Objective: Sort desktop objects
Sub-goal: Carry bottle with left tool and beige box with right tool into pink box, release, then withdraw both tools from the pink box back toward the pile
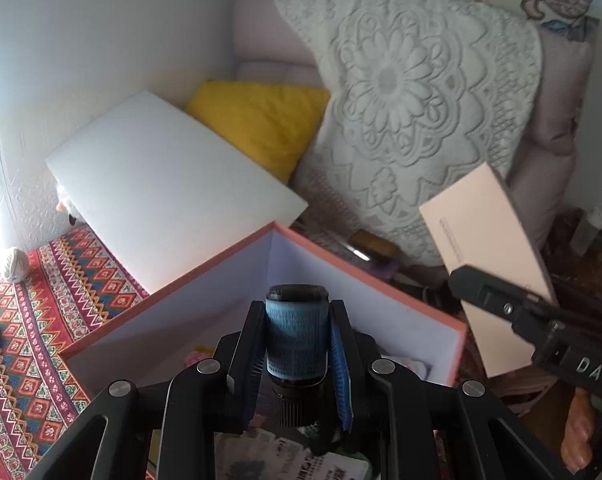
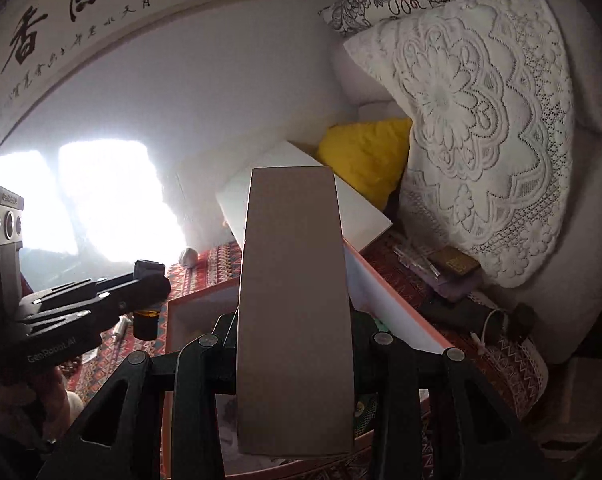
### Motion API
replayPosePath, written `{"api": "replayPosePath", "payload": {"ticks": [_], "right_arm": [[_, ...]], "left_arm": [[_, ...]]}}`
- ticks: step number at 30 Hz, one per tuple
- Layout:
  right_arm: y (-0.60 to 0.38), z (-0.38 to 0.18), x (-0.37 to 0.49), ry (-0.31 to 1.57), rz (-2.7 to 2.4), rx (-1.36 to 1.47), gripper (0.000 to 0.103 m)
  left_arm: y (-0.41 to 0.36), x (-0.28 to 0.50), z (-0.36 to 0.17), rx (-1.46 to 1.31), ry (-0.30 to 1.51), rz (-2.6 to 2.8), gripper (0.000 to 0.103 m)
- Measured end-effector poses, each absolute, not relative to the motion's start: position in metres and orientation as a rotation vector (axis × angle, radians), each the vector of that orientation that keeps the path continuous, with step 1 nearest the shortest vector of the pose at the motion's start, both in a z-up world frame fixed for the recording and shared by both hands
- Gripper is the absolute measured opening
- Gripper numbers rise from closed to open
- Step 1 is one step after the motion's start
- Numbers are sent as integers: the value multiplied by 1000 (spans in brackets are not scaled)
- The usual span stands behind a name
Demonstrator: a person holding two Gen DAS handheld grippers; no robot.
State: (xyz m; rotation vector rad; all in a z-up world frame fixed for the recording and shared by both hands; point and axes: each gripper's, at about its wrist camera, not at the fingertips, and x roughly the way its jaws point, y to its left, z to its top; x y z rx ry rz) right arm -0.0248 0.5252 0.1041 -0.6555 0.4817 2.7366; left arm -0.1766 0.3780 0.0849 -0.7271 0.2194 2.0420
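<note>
Home living room, lace-draped sofa (image 1: pixel 421 100), yellow cushion (image 1: pixel 261 120), calligraphy scroll (image 2: pixel 101 0), patterned tablecloth (image 1: pixel 41 320)

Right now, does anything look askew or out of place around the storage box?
The large white flat board stands out: it lies tilted, one end propped up by the yellow cushion, behind the orange-rimmed open box. Nothing looks spilled.

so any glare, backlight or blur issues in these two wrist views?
Left wrist: blown-out glare along the left edge, mild blur, but the blue bottle in the left gripper reads clearly. Right wrist: window clipped to white; the flat box in the right gripper is backlit and dull, corners vignetted dark. Both show fisheye bending: the calligraphy scroll curves.
</note>
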Motion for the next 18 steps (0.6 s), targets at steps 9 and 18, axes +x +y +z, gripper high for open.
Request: {"api": "replayPosePath", "payload": {"ticks": [9,18], "right_arm": [[522,82,-58,426,2713,-725,93],[478,94,-37,410,2754,-748,93]], "left_arm": [[337,-182,83,-718,119,2205,96],[262,-168,80,-789,35,2276,96]]}}
